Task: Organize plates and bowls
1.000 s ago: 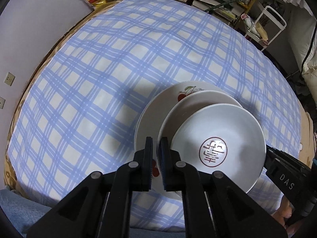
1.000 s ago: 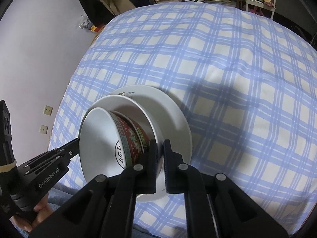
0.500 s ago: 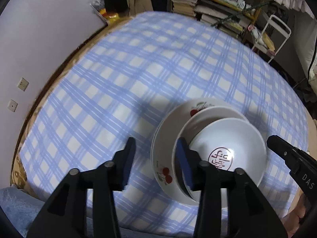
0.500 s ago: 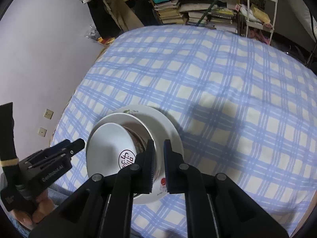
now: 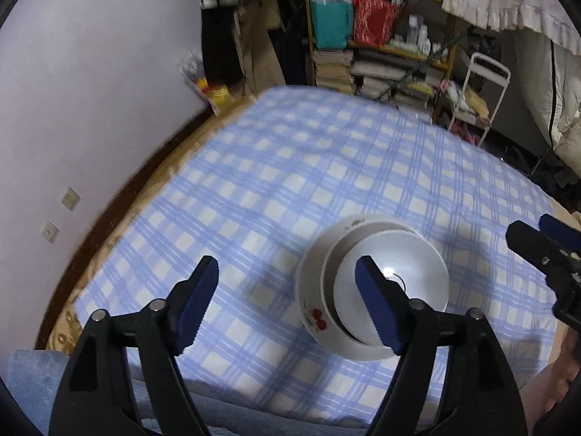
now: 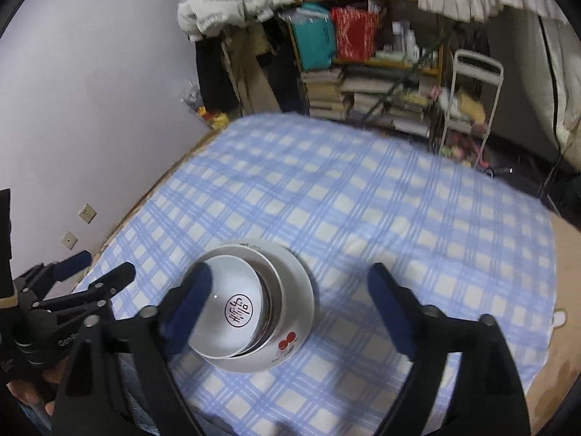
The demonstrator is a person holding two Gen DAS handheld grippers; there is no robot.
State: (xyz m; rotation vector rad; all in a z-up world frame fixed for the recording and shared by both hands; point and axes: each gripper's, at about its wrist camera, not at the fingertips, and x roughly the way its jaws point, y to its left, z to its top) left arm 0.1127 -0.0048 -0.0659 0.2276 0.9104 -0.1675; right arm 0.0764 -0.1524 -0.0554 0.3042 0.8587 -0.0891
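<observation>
A stack of dishes sits on the blue checked tablecloth point(image 5: 276, 181) near its front edge. The bottom is a white plate with red cherries point(image 5: 312, 312), also in the right wrist view point(image 6: 294, 330). On it sit nested white bowls; the top bowl point(image 5: 399, 272) has a red round mark inside point(image 6: 241, 310). My left gripper point(image 5: 287, 301) is open and empty, raised above and in front of the stack. My right gripper point(image 6: 287, 312) is open and empty, also raised over the stack.
A pale wall point(image 5: 90, 91) runs along the left. Cluttered shelves of books and bags point(image 5: 377, 54) and a white metal rack point(image 5: 486, 87) stand beyond the table's far edge. The right gripper shows at the right edge of the left wrist view point(image 5: 544, 250).
Both grippers have opened, let go of the stacked dishes and pulled up and back. The stack now rests on the cloth, farther from both cameras.
</observation>
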